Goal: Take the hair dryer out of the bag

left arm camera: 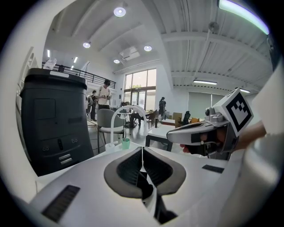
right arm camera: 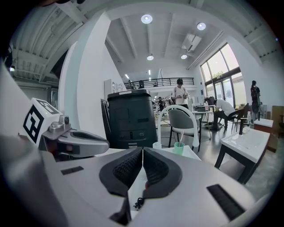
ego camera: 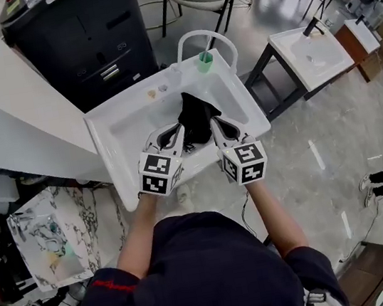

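Head view: soft black fabric bag [ego camera: 196,112] sits in white ceramic washbasin [ego camera: 111,125], left tongs [ego camera: 179,130] and right tongs [ego camera: 213,122] pinching its near edges. Left gripper view: pads clamped on black cloth. Right gripper view: likewise clamped; hair dryer hidden.

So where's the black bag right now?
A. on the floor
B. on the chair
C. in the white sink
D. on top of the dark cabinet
C: the head view shows the black bag down in the basin of the white sink, just in front of the tap, not on the chair, the floor or the cabinet.
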{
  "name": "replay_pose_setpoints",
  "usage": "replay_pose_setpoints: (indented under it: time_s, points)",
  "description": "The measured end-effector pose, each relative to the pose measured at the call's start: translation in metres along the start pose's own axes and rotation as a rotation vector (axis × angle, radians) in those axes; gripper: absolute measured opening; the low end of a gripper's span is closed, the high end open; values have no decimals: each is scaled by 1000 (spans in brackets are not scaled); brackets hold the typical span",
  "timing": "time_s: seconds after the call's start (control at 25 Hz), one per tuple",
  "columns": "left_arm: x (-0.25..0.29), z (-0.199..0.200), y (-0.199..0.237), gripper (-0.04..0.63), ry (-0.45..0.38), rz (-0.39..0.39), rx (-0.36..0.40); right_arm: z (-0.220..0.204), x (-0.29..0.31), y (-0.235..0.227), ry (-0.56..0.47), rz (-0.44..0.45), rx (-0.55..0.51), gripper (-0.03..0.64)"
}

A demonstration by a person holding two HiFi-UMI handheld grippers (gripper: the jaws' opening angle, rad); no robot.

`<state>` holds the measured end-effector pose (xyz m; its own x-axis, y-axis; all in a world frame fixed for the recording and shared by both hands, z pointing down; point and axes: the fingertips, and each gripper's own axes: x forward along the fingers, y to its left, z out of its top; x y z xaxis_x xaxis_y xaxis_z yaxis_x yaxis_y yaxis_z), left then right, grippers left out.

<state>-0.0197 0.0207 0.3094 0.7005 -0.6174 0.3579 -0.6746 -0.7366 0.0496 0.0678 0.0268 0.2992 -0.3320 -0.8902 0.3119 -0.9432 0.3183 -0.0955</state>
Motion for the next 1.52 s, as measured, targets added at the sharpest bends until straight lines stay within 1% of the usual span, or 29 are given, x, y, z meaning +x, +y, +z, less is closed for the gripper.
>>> replay_pose_setpoints:
  time_s: [0.2, 0.52, 0.8, 1.08, 1.32, 1.52]
  points:
    - [17, 1, 11, 18, -1, -35, -47, 1, 16, -9, 25, -19, -1, 34]
    - [38, 6, 27, 18, 15, -61, -36, 9, 42, -21, 56, -26, -30, 35]
    - [52, 0, 52, 18, 41, -78, -35, 13, 67, -27, 80, -36, -66, 35]
    - [66, -12, 60, 18, 70, -121, -31, -3, 81, -32, 113, -69, -53, 35]
    - [75, -23, 53, 18, 93, -156, -42, -19, 83, -41, 147, -89, -29, 35]
    - [81, -36, 54, 18, 121, -158, -60, -31, 90, -44, 173, -80, -23, 35]
